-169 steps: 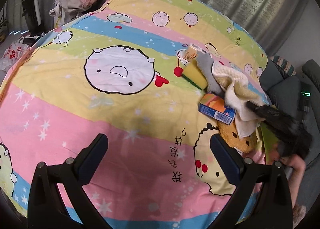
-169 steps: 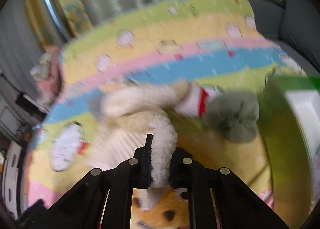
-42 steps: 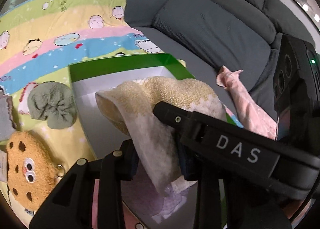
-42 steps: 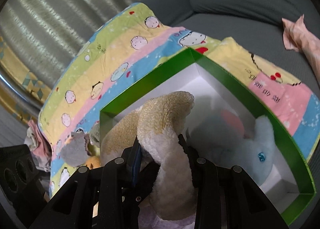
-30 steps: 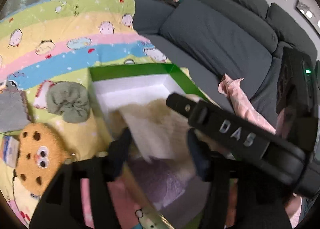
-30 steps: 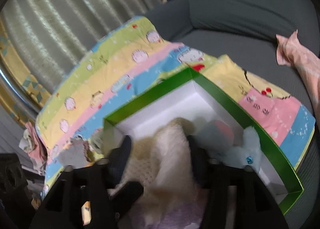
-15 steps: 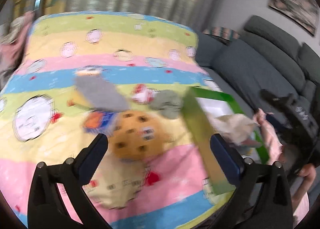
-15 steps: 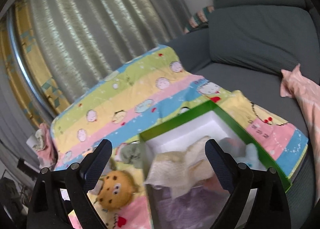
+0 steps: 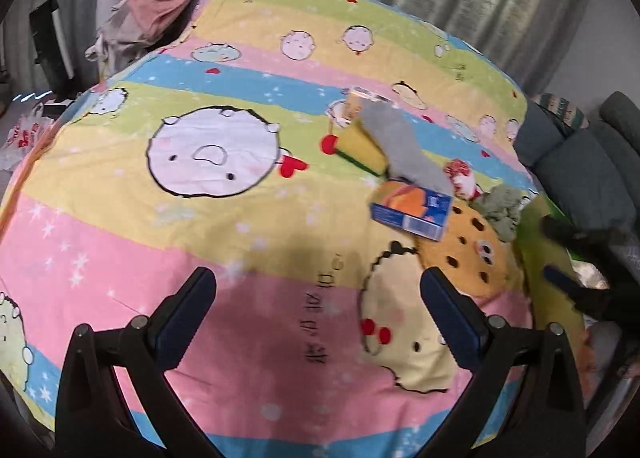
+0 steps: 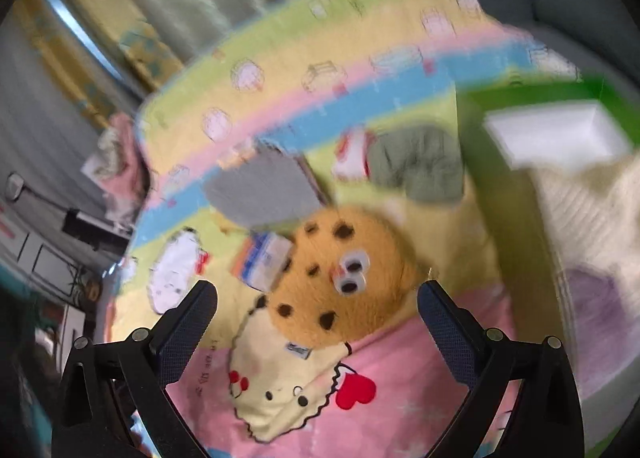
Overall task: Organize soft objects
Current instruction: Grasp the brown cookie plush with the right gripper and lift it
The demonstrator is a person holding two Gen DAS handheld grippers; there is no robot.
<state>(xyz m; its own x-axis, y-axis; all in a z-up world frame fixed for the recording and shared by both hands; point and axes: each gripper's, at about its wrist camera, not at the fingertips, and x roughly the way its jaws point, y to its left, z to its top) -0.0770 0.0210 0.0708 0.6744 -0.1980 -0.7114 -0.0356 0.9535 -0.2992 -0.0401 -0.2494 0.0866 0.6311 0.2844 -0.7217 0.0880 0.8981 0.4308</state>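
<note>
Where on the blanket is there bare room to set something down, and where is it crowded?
Free: the broad stretch around the big white round face print, reaching to the pink stripe by the left gripper. Crowded: the right side, where the gray cloth, blue carton, cookie plush and green box cluster.

Cookie-shaped plush (image 10: 340, 278) lies flat on the blanket beside the green box (image 10: 504, 193) holding a cream towel (image 10: 592, 209).

On the striped cartoon-print bedsheet (image 9: 168, 250), the round orange plush cookie (image 10: 340, 282) lies near its right edge, touching the green-walled cardboard box (image 10: 504, 217) to its right. A small blue-and-orange carton (image 9: 412, 209) overlaps the cookie's left side; behind it lies a grey felt cloth (image 9: 404, 145) over a yellow sponge (image 9: 360, 145). A cream knitted towel (image 10: 592, 209) lies in the box.
</note>
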